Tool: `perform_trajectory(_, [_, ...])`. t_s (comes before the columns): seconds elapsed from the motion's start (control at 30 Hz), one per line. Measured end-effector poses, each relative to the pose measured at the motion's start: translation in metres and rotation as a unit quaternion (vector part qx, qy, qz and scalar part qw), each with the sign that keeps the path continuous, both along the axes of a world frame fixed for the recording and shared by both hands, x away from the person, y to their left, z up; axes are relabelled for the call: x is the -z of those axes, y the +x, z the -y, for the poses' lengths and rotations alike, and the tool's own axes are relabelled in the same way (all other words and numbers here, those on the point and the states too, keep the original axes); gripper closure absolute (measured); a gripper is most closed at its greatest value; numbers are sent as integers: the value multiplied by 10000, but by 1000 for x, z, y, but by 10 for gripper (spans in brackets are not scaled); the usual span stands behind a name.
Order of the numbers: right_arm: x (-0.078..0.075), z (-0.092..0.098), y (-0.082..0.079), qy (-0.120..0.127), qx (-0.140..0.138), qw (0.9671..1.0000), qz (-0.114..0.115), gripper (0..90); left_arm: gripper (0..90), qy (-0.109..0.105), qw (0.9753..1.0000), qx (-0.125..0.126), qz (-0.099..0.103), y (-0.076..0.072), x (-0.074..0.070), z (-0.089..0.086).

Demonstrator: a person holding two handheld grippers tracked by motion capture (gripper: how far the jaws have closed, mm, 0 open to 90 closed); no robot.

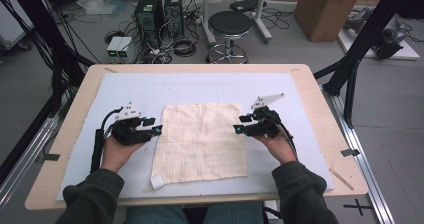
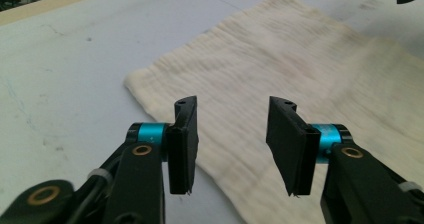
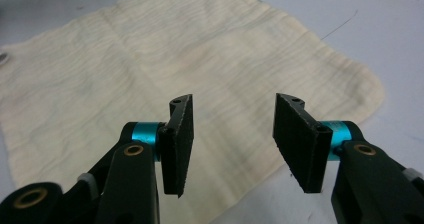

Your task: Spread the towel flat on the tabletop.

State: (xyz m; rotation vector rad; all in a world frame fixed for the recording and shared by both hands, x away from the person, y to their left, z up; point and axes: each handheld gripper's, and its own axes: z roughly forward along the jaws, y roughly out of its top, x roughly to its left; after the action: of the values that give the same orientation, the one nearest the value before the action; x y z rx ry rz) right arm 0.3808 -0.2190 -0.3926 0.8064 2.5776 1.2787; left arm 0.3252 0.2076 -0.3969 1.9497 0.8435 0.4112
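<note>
Around the work place, on the floor beyond the table (image 1: 320, 134): a black round stool (image 1: 229, 24), two dark computer towers (image 1: 159, 10) with many loose cables, and a brown cardboard box (image 1: 327, 9) at the far right. On the wooden table itself, a pale blue-white mat (image 1: 200, 86) covering most of the top. Nothing standing between the grippers and the cloth; the mat around it bare apart from some faint marks.

In the middle of the mat, lying flat and spread in one layer: a cream cloth (image 1: 201, 141), nearly square, with soft rounded corners. Fine wavy ribbed weave, seen clearly in both gripper views, with some faint darker stains. Small white tag (image 1: 157, 182) at the near left corner of the cloth. Edges a little uneven, the far edge slightly wavy.

Left gripper (image 1: 152, 128), held in the person's left hand (image 1: 116, 151), just at the left edge of the cloth, about half way along it. Jaws spread apart with a clear gap, nothing between them; in the left gripper view, cloth edge passing under the gripper (image 2: 232, 144). Cannot tell whether touching the cloth or hovering just above.

Right gripper (image 1: 240, 124), in the right hand (image 1: 279, 145), at the right edge of the cloth, toward its far part. Jaws also spread wide and empty, cloth edge below them in the right gripper view (image 3: 232, 144).

Both grippers facing each other across the cloth, well apart.
</note>
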Motion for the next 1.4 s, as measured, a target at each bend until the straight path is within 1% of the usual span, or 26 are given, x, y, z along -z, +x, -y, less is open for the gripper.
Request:
perform_trajectory(0.07, [4, 4, -12, 67, -84, 9999, -6, 499, 528, 111, 9999, 116, -20, -13, 4, -1])
perform_trajectory(0.1, [7, 5, -18, 90, -129, 9999, 12, 500, 525, 102, 9998, 178, -9, -19, 7, -1])
perform_trajectory(0.13, [9, 6, -24, 84, -176, 9998, 5, 499, 525, 164, 9996, 240, -65, -24, 8, -1])
perform_trajectory(0.17, [12, 6, -30, 80, -211, 9997, -1, 500, 517, 158, 9995, 283, -57, -29, 10, 0])
perform_trajectory(0.2, [14, 6, -35, 75, -282, 9996, 20, 500, 510, 73, 9994, 337, -39, -35, 12, 0])
perform_trajectory(0.23, [17, 7, -40, 64, -351, 9994, 32, 500, 511, 78, 9991, 413, -52, -39, 14, 0])
perform_trajectory(0.3, [22, 7, -50, 9, -491, 9988, 28, 507, 508, 202, 9981, 577, -83, -46, 17, 3])
perform_trajectory(0.33, [25, 8, -54, -15, -534, 9986, 23, 512, 507, 282, 9973, 675, -113, -49, 19, 3])
perform_trajectory(0.4, [30, 9, -62, -109, -600, 9981, 2, 516, 504, 464, 9961, 735, -147, -53, 24, 5])
perform_trajectory(0.5, [36, 12, -70, -146, -687, 9975, -45, 514, 494, 491, 9951, 824, -243, -56, 29, 4])
perform_trajectory(0.57, [38, 13, -74, -176, -697, 9974, -26, 511, 495, 508, 9942, 899, -297, -58, 31, 6])
perform_trajectory(0.63, [39, 14, -76, -171, -725, 9972, 18, 512, 497, 581, 9926, 1012, -334, -58, 34, 7])
perform_trajectory(0.67, [41, 13, -77, -176, -738, 9971, -3, 514, 500, 600, 9917, 1066, -389, -58, 36, 8])
perform_trajectory(0.7, [43, 12, -77, -200, -751, 9970, -21, 519, 506, 680, 9904, 1123, -439, -58, 37, 9])
perform_trajectory(0.8, [47, 7, -76, -398, -811, 9959, -44, 543, 529, 814, 9870, 1253, -596, -57, 42, 13])
perform_trajectory(0.87, [48, 4, -77, -551, -834, 9949, 91, 580, 542, 838, 9869, 1255, -565, -57, 43, 14])
perform_trajectory(0.9, [48, 4, -77, -604, -830, 9947, 113, 602, 551, 796, 9879, 1190, -592, -57, 44, 13])
perform_trajectory(0.93, [48, 3, -77, -639, -816, 9945, 131, 616, 575, 830, 9878, 1186, -571, -56, 43, 12])
perform_trajectory(1.0, [47, 3, -78, -679, -826, 9941, 172, 633, 620, 831, 9888, 1126, -522, -57, 44, 13])
perform_trajectory(1.07, [47, 3, -78, -716, -813, 9940, 163, 675, 652, 846, 9891, 1109, -481, -57, 44, 13])
perform_trajectory(1.1, [47, 3, -77, -720, -810, 9940, 174, 700, 668, 880, 9885, 1139, -458, -57, 44, 13])
perform_trajectory(1.13, [47, 3, -77, -705, -796, 9942, 138, 719, 690, 888, 9887, 1114, -457, -57, 44, 13])
perform_trajectory(1.2, [47, 3, -75, -701, -789, 9943, 164, 793, 737, 897, 9886, 1131, -430, -57, 44, 14])
perform_trajectory(1.27, [46, 4, -74, -684, -798, 9944, 101, 849, 793, 922, 9881, 1155, -414, -57, 44, 16])
perform_trajectory(1.33, [47, 5, -72, -625, -803, 9948, 14, 874, 833, 936, 9876, 1177, -441, -56, 43, 17])
perform_trajectory(1.4, [46, 6, -73, -629, -802, 9948, 11, 881, 861, 949, 9874, 1185, -436, -56, 43, 17])
